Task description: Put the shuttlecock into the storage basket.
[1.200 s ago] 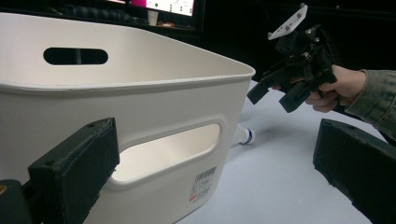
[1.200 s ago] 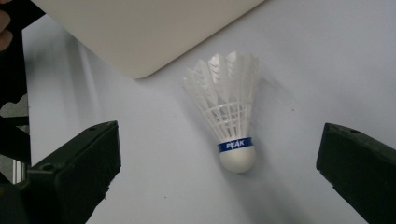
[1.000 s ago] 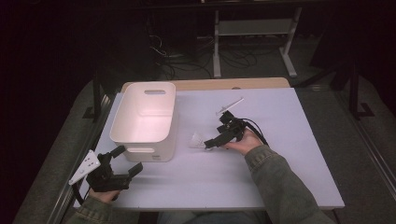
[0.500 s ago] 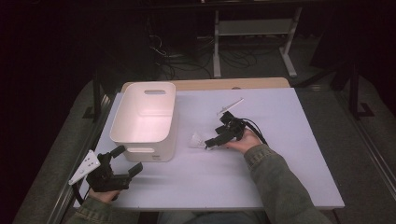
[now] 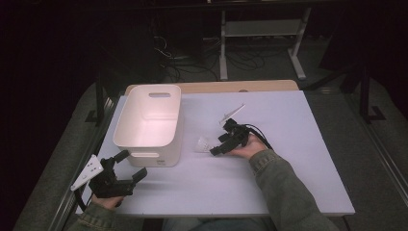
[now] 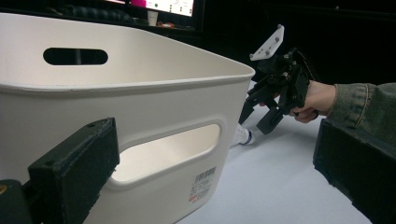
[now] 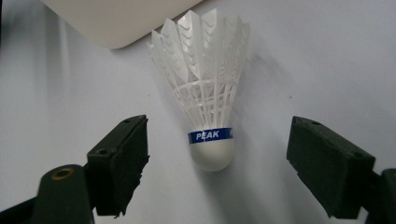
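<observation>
Table [image 5: 288, 192]: a pale lilac top carrying all items. White bin [image 5: 149, 122]: standing upright at about ten o'clock of the table's middle, handle slots in its end walls, nothing visible inside; the left gripper view shows its near wall with a barcode label [image 6: 203, 182]. Left gripper [image 5: 126, 169]: held at the table's seven o'clock corner, just short of the bin's near wall, jaws spread wide and gripping nothing. Right gripper [image 5: 215, 147]: near the table's middle, at three o'clock of the bin, pointing toward nine o'clock at the shuttlecock [image 5: 202, 144]. Its jaws have just been closing, yet the pads stand clear on both sides of the cork in the right gripper view, so nothing is grasped. Shuttlecock [image 7: 205, 93]: lying on the table just beside the bin's near right corner, cork toward the gripper, feathers toward the bin, a blue band reading PEAK around the cork. Assessment: the step in hand is the pick-up, at the point of closing. The next move calls for bringing the pads in on the cork or band, not the fragile feathers, then lifting to eleven o'clock over the bin rim
</observation>
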